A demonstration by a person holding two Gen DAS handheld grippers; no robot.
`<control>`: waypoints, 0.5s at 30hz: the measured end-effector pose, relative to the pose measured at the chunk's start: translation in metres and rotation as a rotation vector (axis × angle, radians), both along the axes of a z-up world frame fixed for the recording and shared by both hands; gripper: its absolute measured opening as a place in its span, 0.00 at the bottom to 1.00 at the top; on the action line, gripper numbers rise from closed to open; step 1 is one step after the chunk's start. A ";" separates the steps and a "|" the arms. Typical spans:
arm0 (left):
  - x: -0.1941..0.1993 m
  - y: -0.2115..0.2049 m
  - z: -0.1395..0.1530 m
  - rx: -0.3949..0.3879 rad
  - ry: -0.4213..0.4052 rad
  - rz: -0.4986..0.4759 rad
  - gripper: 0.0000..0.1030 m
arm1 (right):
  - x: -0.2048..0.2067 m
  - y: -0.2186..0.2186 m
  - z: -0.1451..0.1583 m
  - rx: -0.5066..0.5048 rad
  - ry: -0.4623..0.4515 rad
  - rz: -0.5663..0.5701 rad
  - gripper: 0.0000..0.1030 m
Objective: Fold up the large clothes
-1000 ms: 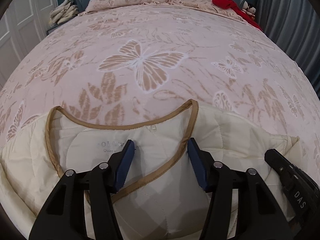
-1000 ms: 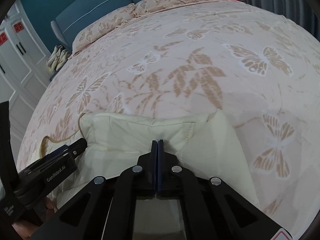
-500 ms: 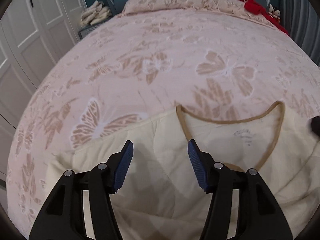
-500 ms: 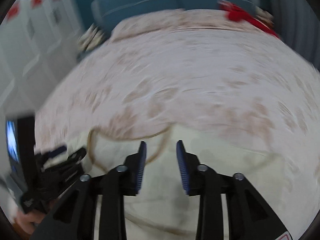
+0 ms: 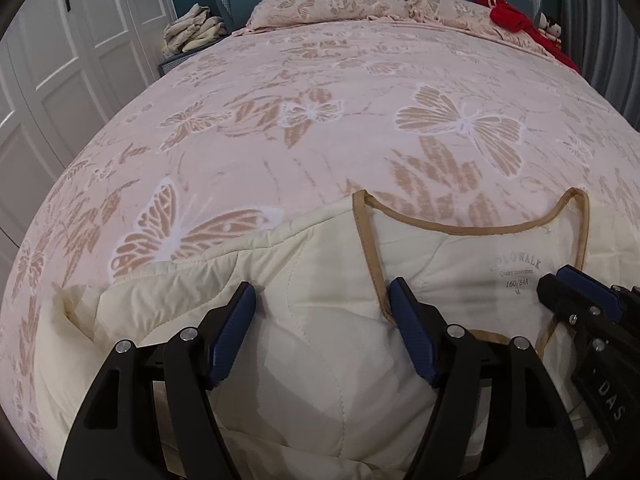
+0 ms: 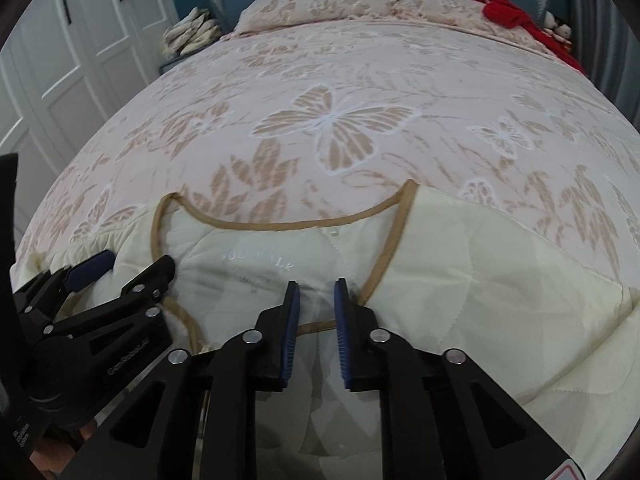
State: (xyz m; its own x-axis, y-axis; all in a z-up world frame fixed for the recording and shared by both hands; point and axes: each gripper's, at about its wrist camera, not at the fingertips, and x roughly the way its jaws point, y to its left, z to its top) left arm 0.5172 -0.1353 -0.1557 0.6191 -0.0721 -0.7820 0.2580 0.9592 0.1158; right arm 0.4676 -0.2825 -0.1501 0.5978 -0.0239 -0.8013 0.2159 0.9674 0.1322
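- Since a second earlier, the left tool (image 5: 322,332) has been carried sideways off the neckline to the garment's shoulder, and its jaws have just been opening; they now stand spread over the quilted fabric, with nothing pinched.
- The right tool (image 6: 316,330), then pressed shut at the garment's edge, has been brought to the neckline; its jaws opened and have just been closing again, and a narrow gap is left, with no cloth seen gripped between them.
- The cream quilted garment (image 5: 320,360) is laid flat at the near edge of the bed (image 5: 320,128), neck opening towards the pillows, its tan binding (image 5: 460,229) outlining the collar (a printed size label shows inside).
- It is judged to be light, soft and padded: bulky folds are to be expected, and some spring-back.
- The smooth shell may slip, so the stitched binding or a shoulder seam is judged the firmest hold.
- Both shoulders would best be taken together, so that the garment is lifted evenly.
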 end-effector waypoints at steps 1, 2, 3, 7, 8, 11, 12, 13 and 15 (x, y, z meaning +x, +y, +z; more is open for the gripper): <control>0.000 -0.001 -0.001 0.002 -0.005 0.001 0.66 | 0.001 0.001 -0.001 -0.007 -0.002 -0.002 0.11; -0.001 -0.002 -0.002 0.010 -0.013 0.001 0.66 | 0.002 0.002 -0.003 -0.013 -0.004 -0.004 0.11; -0.002 -0.003 -0.002 0.015 -0.018 0.002 0.66 | 0.002 0.003 -0.004 -0.020 -0.004 -0.005 0.11; -0.003 -0.004 -0.004 0.024 -0.035 0.007 0.67 | 0.003 0.004 -0.008 -0.042 -0.005 -0.005 0.11; -0.004 -0.005 -0.005 0.027 -0.041 0.009 0.67 | 0.003 0.005 -0.008 -0.048 -0.006 -0.004 0.11; -0.005 -0.006 -0.006 0.035 -0.053 0.013 0.67 | 0.003 0.007 -0.009 -0.068 -0.010 -0.004 0.11; -0.005 -0.007 -0.007 0.037 -0.056 0.014 0.67 | 0.004 0.008 -0.010 -0.075 -0.011 -0.004 0.11; -0.004 -0.007 -0.007 0.038 -0.057 0.015 0.67 | 0.003 0.009 -0.010 -0.079 -0.012 -0.005 0.11; -0.005 -0.007 -0.007 0.040 -0.061 0.016 0.67 | 0.003 0.009 -0.010 -0.084 -0.014 -0.004 0.12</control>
